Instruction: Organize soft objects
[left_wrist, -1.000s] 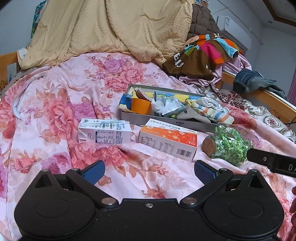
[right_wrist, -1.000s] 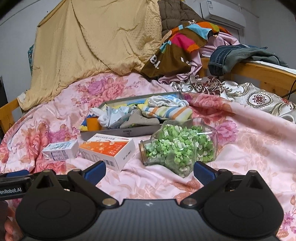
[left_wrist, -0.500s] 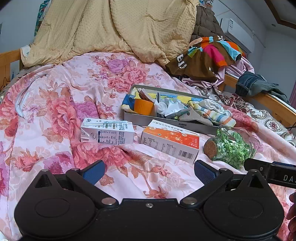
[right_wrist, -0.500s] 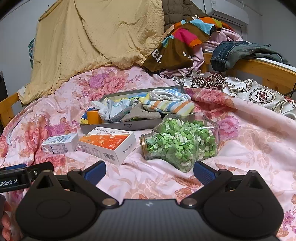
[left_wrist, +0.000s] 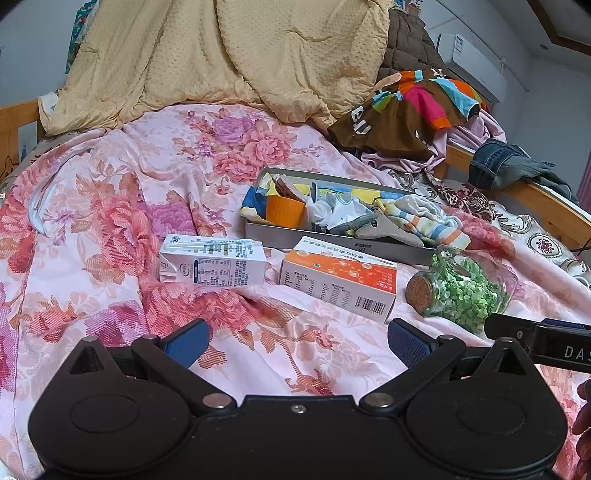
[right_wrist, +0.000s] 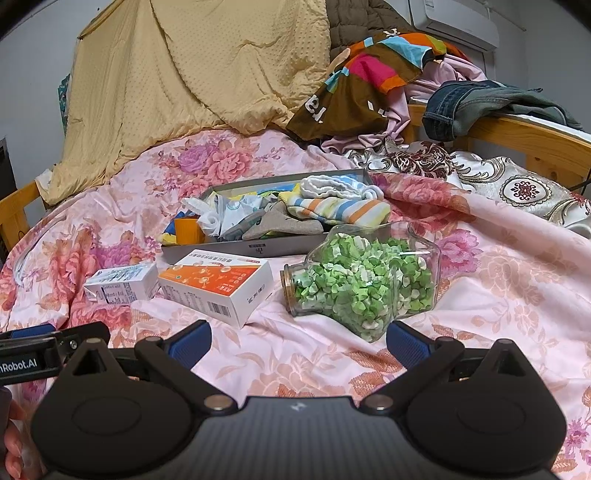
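We hold the left tool low over the floral bedspread, its blue pads spread wide with nothing between them. Our right tool is just as wide apart and empty, close in front of the glass jar of green paper stars, which lies on its side. Behind the jar sits the grey tray, with a striped sock, other small cloth pieces and an orange cup in it (all heaped together). A milk carton and an orange-and-white box lie in front of the tray.
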